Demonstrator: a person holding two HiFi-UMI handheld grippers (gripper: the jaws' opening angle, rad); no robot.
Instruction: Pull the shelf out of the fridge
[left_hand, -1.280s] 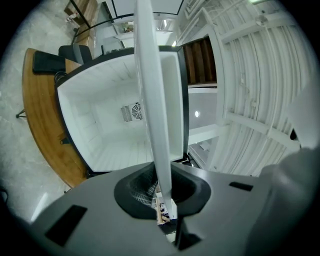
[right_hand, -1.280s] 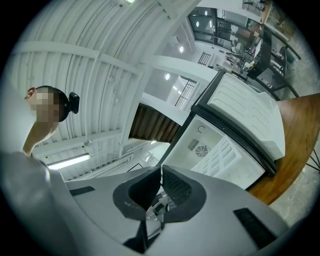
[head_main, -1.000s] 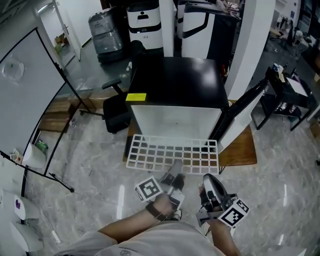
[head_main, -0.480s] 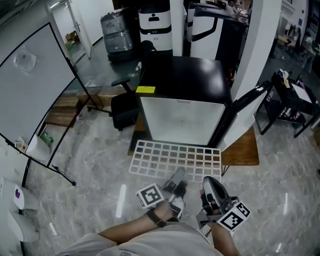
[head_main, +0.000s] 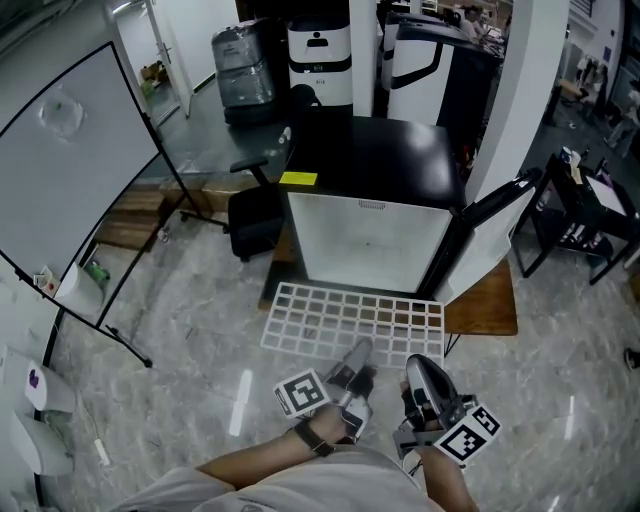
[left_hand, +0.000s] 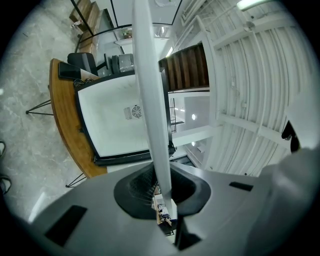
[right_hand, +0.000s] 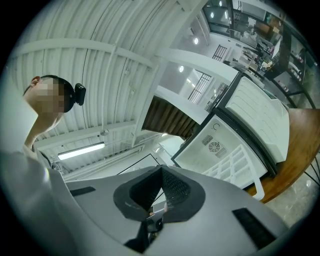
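In the head view, the white wire shelf (head_main: 350, 320) lies flat in front of the fridge (head_main: 370, 240). The fridge's door (head_main: 490, 225) stands open on the right. Almost all of the shelf is out. We cannot tell if its far edge is inside the fridge. The left gripper (head_main: 357, 352) has the near edge, about in the middle. The right gripper (head_main: 418, 364) is just beside it and does not touch the shelf.

In the left gripper view, the shelf's edge runs straight up from the jaws like a long white stick. The jaws are squeezed tight on it, with only the thin edge between them.

In the right gripper view, the jaws are pressed together with nothing in them. The shelf (right_hand: 230, 162) shows farther off, in front of the fridge.

We think the shelf is light and stiff, just thin bars and holes. Its smooth coat may be slippery. Held at one spot, it can tip or swing. We think the near edge is the best place to hold, with the right gripper taking that edge a bit to the side to keep the shelf level.
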